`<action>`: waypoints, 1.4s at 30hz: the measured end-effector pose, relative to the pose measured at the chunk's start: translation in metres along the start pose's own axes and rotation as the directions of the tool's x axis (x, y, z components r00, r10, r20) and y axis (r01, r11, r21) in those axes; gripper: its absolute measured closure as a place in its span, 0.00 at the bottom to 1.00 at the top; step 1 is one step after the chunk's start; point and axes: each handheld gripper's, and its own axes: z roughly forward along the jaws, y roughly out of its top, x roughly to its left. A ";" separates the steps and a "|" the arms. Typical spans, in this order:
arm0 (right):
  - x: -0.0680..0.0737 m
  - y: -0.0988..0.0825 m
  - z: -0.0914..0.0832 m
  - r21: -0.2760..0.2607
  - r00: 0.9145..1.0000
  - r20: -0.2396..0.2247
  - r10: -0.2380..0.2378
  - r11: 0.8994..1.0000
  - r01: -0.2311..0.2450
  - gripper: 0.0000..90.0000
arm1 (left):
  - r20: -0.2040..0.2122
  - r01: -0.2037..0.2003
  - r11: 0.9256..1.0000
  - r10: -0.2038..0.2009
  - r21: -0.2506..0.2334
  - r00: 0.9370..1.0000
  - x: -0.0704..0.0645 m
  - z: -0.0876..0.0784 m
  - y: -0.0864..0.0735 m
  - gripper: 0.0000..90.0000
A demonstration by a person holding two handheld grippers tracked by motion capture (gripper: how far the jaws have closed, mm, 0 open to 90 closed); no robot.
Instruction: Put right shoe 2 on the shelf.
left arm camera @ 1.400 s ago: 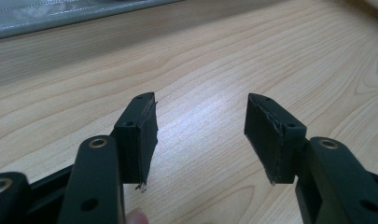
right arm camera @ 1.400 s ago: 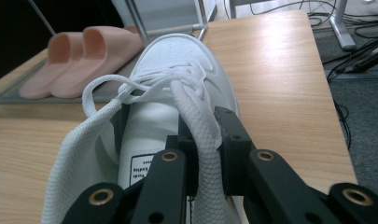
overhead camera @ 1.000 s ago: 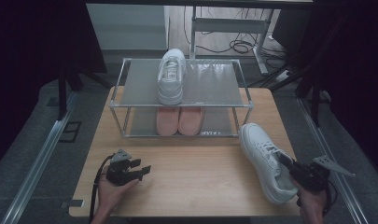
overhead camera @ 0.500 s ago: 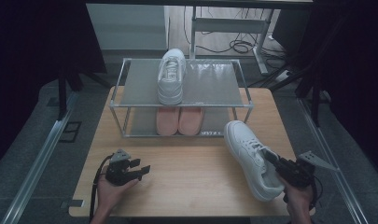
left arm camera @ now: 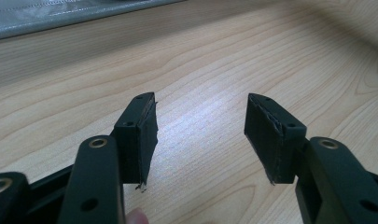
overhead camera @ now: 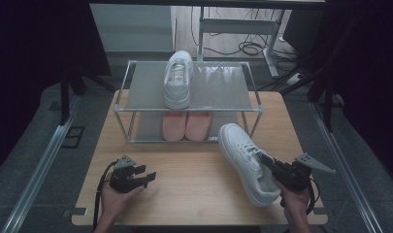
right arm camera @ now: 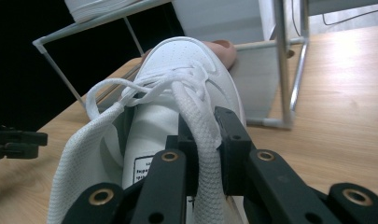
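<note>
While your right gripper (overhead camera: 274,171) clamps the tongue and laces of the white shoe (overhead camera: 245,160), that shoe sits at the right side of the table (overhead camera: 194,194), toe aimed at the rack (overhead camera: 136,92) and heel toward you. In the right gripper view the jaws are pinched on the tongue (right arm camera: 203,140), a sensible hold, since it grips near the shoe's middle and leaves the sole free to land flat. Whether the sole rests on the wood or rides just above it, the high view does not settle. Your left gripper (overhead camera: 144,177) lies in your left hand (overhead camera: 117,199) near the table's front left, well apart from the shoe; in its own view the jaws stand apart with nothing between them, only bare wood beyond. It looks parked, out of the way while one hand does the carrying. On the rack's top shelf a matching shoe (overhead camera: 178,80) stands toe away from you, left of centre, with bare shelf to its right (overhead camera: 223,87); that gap reads as the likely home for the shoe you hold, making a pair. Below, a pair of pink slippers (overhead camera: 187,125) fills the middle of the lower shelf. A judgement only: the toe already points at the rack, so a lift and a push forward would seat it, provided you clear the front rail (overhead camera: 233,110).
</note>
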 end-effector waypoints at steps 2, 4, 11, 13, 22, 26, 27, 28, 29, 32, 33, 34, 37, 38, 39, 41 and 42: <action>0.005 0.001 0.003 -0.001 1.000 -0.010 -0.002 1.000 0.002 0.90 | 0.001 0.001 1.000 -0.001 -0.003 1.000 0.001 0.000 0.000 0.49; 0.008 0.001 0.005 -0.003 1.000 -0.017 -0.004 1.000 0.004 0.90 | 0.000 0.001 1.000 -0.001 0.000 1.000 0.001 0.000 0.000 0.49; 0.019 0.003 0.011 -0.013 0.999 -0.051 -0.002 1.000 0.002 0.91 | -0.002 -0.001 1.000 0.001 -0.003 1.000 0.001 -0.001 0.000 0.49; 0.021 0.004 0.012 -0.016 0.998 -0.061 0.000 1.000 -0.001 0.90 | -0.003 -0.001 1.000 0.001 -0.003 1.000 0.001 -0.001 0.000 0.49; 0.030 0.010 0.011 -0.045 0.996 -0.093 0.006 0.999 -0.011 0.91 | 0.000 0.003 1.000 -0.003 0.001 1.000 0.001 0.000 -0.001 0.49; 0.035 0.013 0.009 -0.055 0.994 -0.108 0.007 0.998 -0.013 0.90 | 0.000 0.003 1.000 -0.003 0.001 1.000 0.001 0.000 -0.001 0.49; 0.038 0.014 0.009 -0.060 0.993 -0.118 0.003 0.998 -0.011 0.91 | -0.001 0.001 1.000 -0.001 0.003 1.000 0.001 0.000 -0.001 0.49; 0.040 0.015 0.009 -0.062 0.992 -0.123 0.002 0.998 -0.010 0.91 | -0.001 0.001 1.000 -0.001 0.004 1.000 0.000 0.000 -0.001 0.49; 0.041 0.016 0.009 -0.064 0.992 -0.129 0.000 0.998 -0.008 0.91 | -0.001 0.001 1.000 -0.001 0.003 1.000 0.000 0.000 -0.001 0.49; 0.045 0.019 0.009 -0.071 0.990 -0.143 0.002 0.997 -0.012 0.91 | 0.000 0.002 1.000 -0.002 0.003 1.000 0.001 0.000 -0.001 0.49; 0.046 0.021 0.009 -0.075 0.989 -0.148 0.003 0.997 -0.015 0.91 | 0.000 0.001 1.000 -0.001 0.003 1.000 0.001 0.000 -0.001 0.49; 0.048 0.022 0.009 -0.082 0.988 -0.152 0.003 0.997 -0.016 0.91 | 0.000 0.002 1.000 -0.002 0.003 1.000 0.000 0.000 -0.001 0.49; 0.052 0.027 0.008 -0.092 0.986 -0.165 -0.002 0.996 -0.013 0.91 | 0.000 0.002 1.000 -0.002 0.006 1.000 0.000 0.001 -0.001 0.49; 0.054 0.029 0.008 -0.095 0.985 -0.170 -0.004 0.995 -0.012 0.90 | 0.000 0.001 1.000 -0.001 0.005 1.000 0.000 0.001 -0.001 0.49; 0.056 0.031 0.008 -0.095 0.985 -0.173 -0.011 0.995 -0.005 0.90 | 0.001 0.001 1.000 -0.001 0.006 1.000 0.000 0.001 -0.001 0.49; 0.059 0.034 0.009 -0.097 0.983 -0.181 -0.017 0.995 -0.001 0.90 | 0.000 0.003 1.000 -0.003 0.005 1.000 0.000 0.001 -0.001 0.49; 0.060 0.036 0.009 -0.098 0.983 -0.185 -0.018 0.995 0.000 0.90 | -0.001 0.004 1.000 -0.004 0.004 1.000 0.000 0.001 -0.001 0.49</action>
